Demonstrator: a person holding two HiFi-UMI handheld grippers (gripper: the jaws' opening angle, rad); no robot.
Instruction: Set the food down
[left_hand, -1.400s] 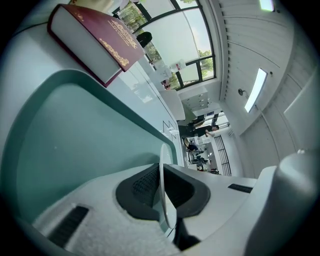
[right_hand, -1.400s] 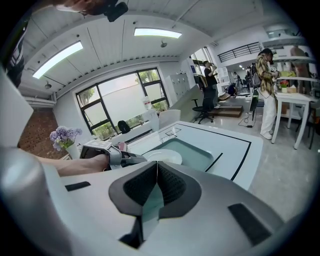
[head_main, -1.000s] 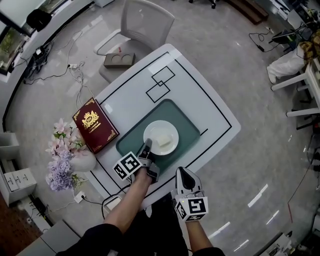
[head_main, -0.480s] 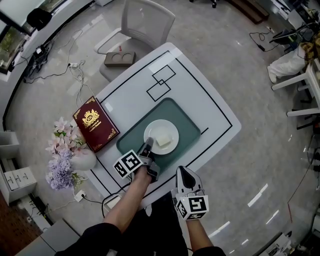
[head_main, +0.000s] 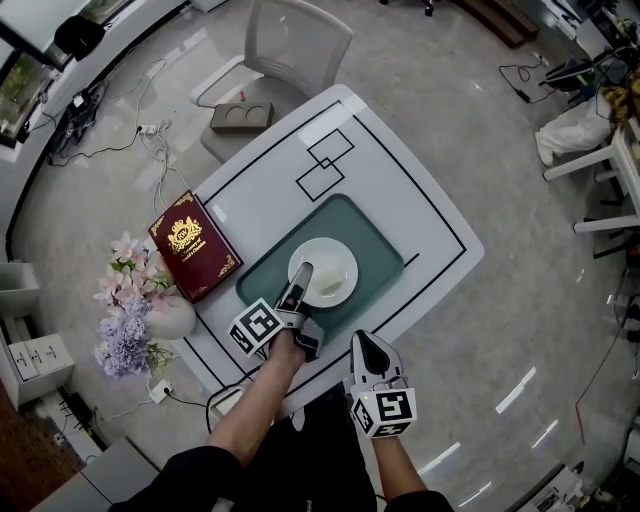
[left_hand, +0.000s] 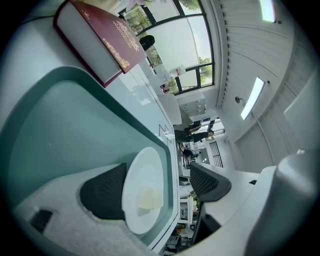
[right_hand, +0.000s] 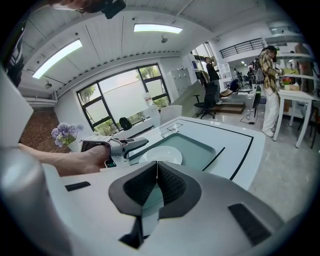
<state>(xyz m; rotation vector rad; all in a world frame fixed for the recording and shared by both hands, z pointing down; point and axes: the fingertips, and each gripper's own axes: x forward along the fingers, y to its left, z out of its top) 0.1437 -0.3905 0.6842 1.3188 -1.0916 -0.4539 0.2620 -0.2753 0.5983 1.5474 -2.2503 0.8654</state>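
Opening, the jaws of the left gripper (head_main: 301, 283) straddle the seven-o'clock rim of the plate (head_main: 330, 250) bearing food (head_main: 330, 288); right gripper (head_main: 364, 345) sits shut, empty.

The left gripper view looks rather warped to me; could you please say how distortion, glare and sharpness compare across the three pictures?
Head view: fisheye bows the table edges, and the glossy floor carries streaks of lamp glare. Left gripper view: rolled sideways, strongly curved, the window washed out, the plate fairly sharp. Right gripper view: dark corners, bright ceiling lamps, mild bowing.

Left gripper (head_main: 303, 272) jaws opening about plate (head_main: 341, 251); right gripper (head_main: 365, 341) jaws together.
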